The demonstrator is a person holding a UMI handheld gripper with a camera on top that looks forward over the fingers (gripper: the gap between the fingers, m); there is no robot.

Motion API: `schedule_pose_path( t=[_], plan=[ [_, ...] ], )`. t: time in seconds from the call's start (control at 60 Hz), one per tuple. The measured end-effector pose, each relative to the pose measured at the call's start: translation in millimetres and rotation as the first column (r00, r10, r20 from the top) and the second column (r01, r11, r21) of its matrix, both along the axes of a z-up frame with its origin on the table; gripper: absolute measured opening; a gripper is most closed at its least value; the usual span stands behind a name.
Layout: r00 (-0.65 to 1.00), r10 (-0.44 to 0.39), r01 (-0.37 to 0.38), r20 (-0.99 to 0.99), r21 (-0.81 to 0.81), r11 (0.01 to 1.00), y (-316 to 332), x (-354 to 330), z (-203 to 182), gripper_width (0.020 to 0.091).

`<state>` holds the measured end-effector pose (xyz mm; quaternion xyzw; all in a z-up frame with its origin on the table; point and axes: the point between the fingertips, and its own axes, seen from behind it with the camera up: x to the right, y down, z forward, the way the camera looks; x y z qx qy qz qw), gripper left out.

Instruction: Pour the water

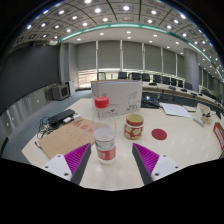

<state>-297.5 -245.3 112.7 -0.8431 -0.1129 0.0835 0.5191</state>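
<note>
In the gripper view, the tool (pixel 105 160) was seen with its fingers spread, a clear jar (pixel 104 144) standing between the magenta pads (pixel 72 157) with a gap at either side, resting on the pale desk (pixel 180 150). Nothing was gripped. A second jar (pixel 134 125), amber-tinted with a darker lid, stood just beyond, and a flat red lid (pixel 159 133) lay beside it. A white box (pixel 117 97) topped by a red cup (pixel 101 101) was placed farther back, with a brown cardboard sheet (pixel 65 136) toward the left.

The near jar appeared cylindrical, smooth and glossy, probably glass or hard plastic. It was judged that such a slick wall could slip if clamped off-centre, and that a hurried tilt toward the neighbouring jar could spill water across the desk or knock that jar over.
</note>
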Motion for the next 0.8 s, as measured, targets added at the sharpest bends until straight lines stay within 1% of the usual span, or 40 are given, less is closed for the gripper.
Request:
schedule_pose_path(
  t=[0.083,0.133,0.233,0.283,0.317,0.35,0.367,0.433,0.5,0.583,0.717,0.8],
  plan=[
    [1.000,-0.028,0.028,-0.010,0.023,0.999,27,-18,-14,0.0851],
    [0.999,-0.041,0.041,-0.019,0.025,0.999,39,-27,-24,0.0821],
    [0.997,-0.067,0.068,-0.026,0.049,0.996,61,-35,-33,0.0664],
    [0.996,-0.083,0.084,-0.015,0.073,0.994,73,-34,-35,0.0605],
    [0.996,-0.085,0.086,-0.010,0.090,0.992,74,-39,-36,0.0579],
    [0.996,-0.085,0.086,-0.014,0.108,0.990,76,-42,-34,0.0534],
    [0.996,-0.088,0.089,-0.015,0.114,0.990,77,-42,-34,0.0532],
    [0.996,-0.093,0.094,-0.014,0.134,0.987,81,-43,-33,0.0485],
    [0.995,-0.096,0.096,-0.008,0.152,0.984,82,-45,-32,0.0418],
    [0.995,-0.096,0.093,0.007,0.155,0.983,82,-46,-31,0.0362],
    [0.995,-0.094,0.098,-0.042,0.118,0.988,83,-55,-21,0.0363],
    [0.980,-0.075,0.094,-0.187,0.099,0.991,89,-72,3,0.0363]
  ],
)
